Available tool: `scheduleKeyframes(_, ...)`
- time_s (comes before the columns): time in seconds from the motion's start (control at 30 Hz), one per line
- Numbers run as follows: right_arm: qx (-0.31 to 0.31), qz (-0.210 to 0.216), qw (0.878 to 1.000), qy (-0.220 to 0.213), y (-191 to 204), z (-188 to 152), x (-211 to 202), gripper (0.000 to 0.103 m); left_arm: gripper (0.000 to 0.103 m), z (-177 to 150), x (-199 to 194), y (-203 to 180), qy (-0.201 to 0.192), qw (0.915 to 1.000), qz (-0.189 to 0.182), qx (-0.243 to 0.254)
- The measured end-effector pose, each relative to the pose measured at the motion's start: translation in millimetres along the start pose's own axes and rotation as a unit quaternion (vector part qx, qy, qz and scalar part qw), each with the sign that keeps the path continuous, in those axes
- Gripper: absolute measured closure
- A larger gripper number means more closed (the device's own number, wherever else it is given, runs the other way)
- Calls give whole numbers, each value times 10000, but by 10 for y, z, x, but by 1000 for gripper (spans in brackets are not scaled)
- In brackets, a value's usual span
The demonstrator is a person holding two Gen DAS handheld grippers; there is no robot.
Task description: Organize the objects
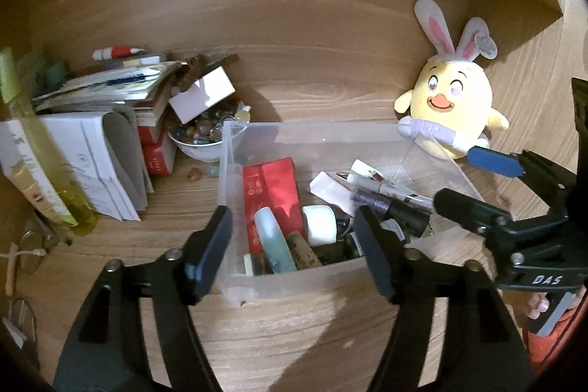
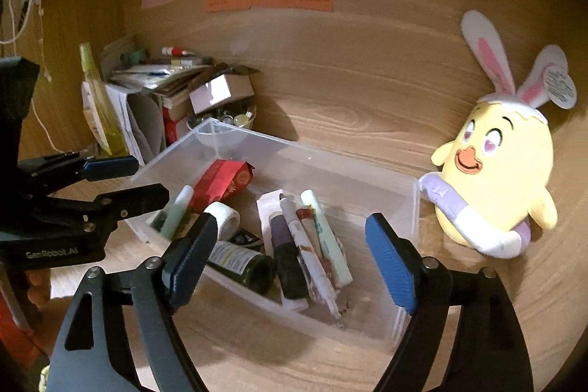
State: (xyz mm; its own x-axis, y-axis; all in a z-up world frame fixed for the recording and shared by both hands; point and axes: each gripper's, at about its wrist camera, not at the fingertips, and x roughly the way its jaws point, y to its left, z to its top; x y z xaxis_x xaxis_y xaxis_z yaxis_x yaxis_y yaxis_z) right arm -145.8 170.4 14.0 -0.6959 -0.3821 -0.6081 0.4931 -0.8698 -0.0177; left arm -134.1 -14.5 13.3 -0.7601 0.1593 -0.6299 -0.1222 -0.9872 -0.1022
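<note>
While both grippers hung spread and empty-handed, the clear bin [image 1: 290,276] sat on the wooden desk [image 1: 294,337] just ahead of the left gripper [image 1: 294,252] fingertips. Between the right gripper [image 2: 290,259] fingers lay its tubes [image 2: 319,237] and dark bottle [image 2: 242,263]; yellow plush [image 2: 503,179] beyond the right finger.

1 bin [image 2: 367,171], 1 plush chick [image 2: 503,171]

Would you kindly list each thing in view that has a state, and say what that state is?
Left gripper: open, holding nothing.
Right gripper: open, holding nothing.
Clear bin: lidless, upright, partly filled.
Dark green bottle: lying on its side in the bin.
Plush chick: upright beside the bin.
White bowl: full of stones.
</note>
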Motion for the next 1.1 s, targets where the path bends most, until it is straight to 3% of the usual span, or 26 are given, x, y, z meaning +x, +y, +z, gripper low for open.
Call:
scheduleKeyframes(0.17,97,10,9998,-164,44,-106,-192,15,15,-94,-159,-60,-187,9997,157,71)
scheduleKeyframes(0.27,73,-30,9996,-268,114,-188,-292,13,11,-152,-232,-99,-244,9993,220,155)
scheduleKeyframes(0.47,164,-88,9988,-446,180,-328,-476,4,10,-277,-344,-151,-282,9993,153,170)
scheduleKeyframes(1.1,382,-71,9980,-495,166,-492,-620,3,9,-434,-496,-221,-356,9992,100,170)
